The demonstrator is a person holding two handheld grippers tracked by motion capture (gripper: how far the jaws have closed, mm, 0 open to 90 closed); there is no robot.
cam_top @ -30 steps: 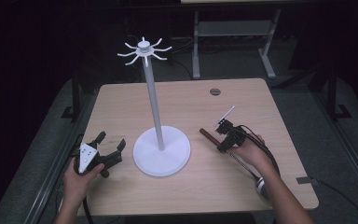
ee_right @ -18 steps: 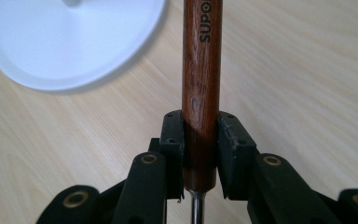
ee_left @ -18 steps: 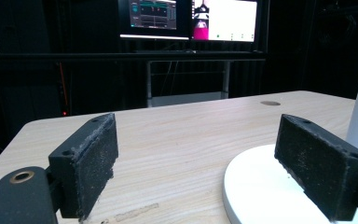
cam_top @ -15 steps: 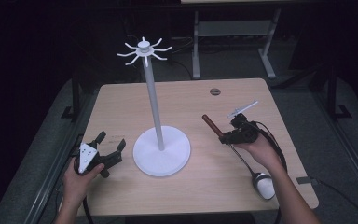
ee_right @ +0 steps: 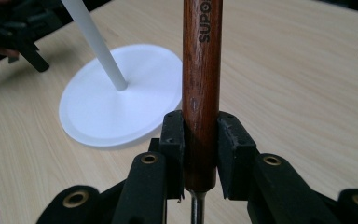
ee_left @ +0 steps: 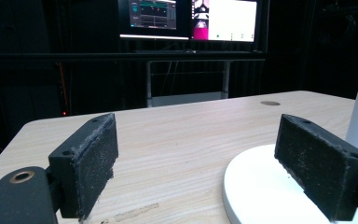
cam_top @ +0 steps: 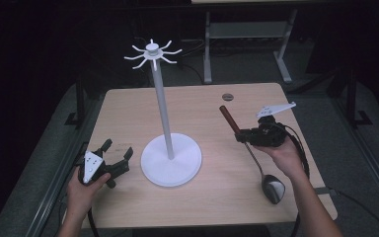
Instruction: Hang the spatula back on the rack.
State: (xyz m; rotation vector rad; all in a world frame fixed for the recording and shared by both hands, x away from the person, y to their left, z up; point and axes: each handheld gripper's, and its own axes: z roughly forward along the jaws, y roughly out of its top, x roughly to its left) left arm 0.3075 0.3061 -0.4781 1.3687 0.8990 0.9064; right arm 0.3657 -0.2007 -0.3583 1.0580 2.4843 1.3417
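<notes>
A light wooden table (cam_top: pixel 128 103) is seen, with a white round stand base (cam_top: pixel 171 160) set near its middle. A small dark round inlay (cam_top: pixel 227 97) is set in the top near the far edge, right of centre.

Both arms are bare to the elbow. Each black claw (cam_top: pixel 109 157) carries rough dark pads (ee_left: pixel 98 154), brass-ringed screw holes, a grey three-cornered plate (cam_top: pixel 274 108) — and a trailing black cable (cam_top: pixel 303 158).
</notes>
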